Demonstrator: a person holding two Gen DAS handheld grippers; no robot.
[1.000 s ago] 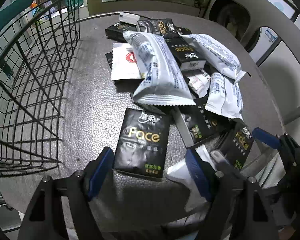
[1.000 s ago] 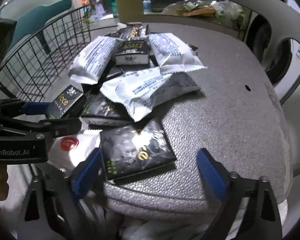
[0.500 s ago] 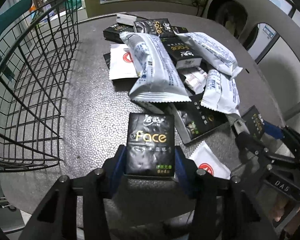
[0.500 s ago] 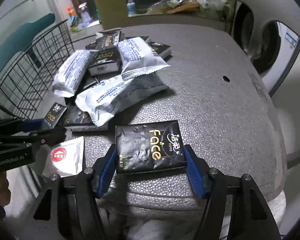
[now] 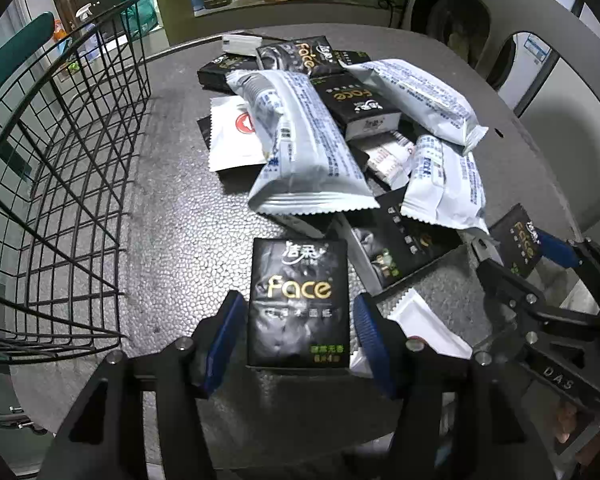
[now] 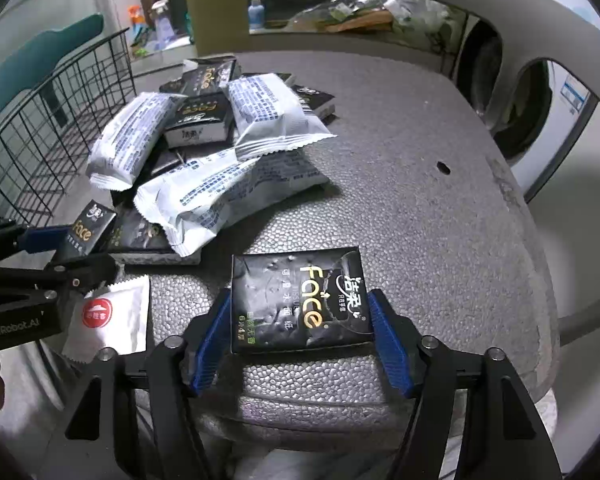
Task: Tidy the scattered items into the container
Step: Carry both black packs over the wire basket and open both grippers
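Left wrist view: basket (image 5: 60, 184) empty, pile (image 5: 340, 132) untouched; left gripper (image 5: 298, 322) and right gripper (image 6: 300, 320) each clamping a tissue pack.

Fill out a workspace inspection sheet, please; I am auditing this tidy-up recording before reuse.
Surface: grey pebbled foam tabletop, bare at right.
Job's things: black wire basket at left, no items seen inside; heap of white wrapped packets, black packs and a white red-logo sachet.
Clutter: nothing seen.
Grippers: left gripper, just closed then eased slightly, holds a black Face tissue pack; right gripper, jaws just closing, fingers clamp a second black Face tissue pack.
Cables: nothing seen.
Surroundings: washing machine, blue bottle, teal chair.
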